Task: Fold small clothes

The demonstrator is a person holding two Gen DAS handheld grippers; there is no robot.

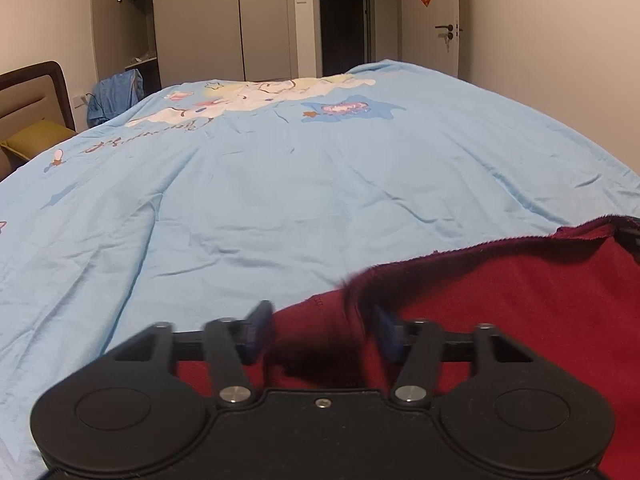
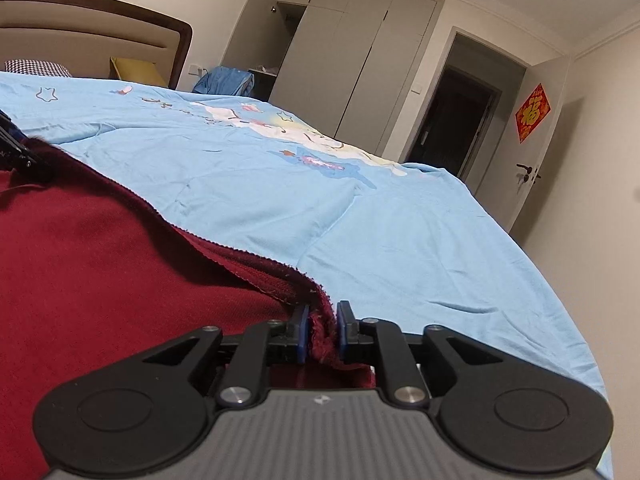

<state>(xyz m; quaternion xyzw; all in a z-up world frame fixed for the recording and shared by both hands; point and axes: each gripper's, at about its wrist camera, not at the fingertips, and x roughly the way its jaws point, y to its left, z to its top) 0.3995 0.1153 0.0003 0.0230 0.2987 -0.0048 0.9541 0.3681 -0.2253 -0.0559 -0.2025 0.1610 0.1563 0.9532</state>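
Note:
A dark red garment (image 1: 500,320) lies on the light blue bed cover (image 1: 280,200), its fuzzy darker edge raised. My left gripper (image 1: 322,312) stands open over the garment's left corner, blue pads (image 1: 260,328) wide apart and blurred, with cloth between them but not pinched. My right gripper (image 2: 323,312) is shut on the red garment's (image 2: 120,280) bunched edge, which sticks up between the blue pads (image 2: 303,332). Each gripper shows at the edge of the other's view: the right gripper (image 1: 630,236) and the left gripper (image 2: 12,152), both at the garment's raised edge.
The bed cover (image 2: 400,240) with cartoon prints stretches far ahead. A headboard (image 2: 100,28) and yellow pillow (image 2: 132,70) are at the left. Grey wardrobes (image 2: 352,60), a dark doorway (image 2: 452,120) and a white door (image 1: 432,20) stand beyond the bed.

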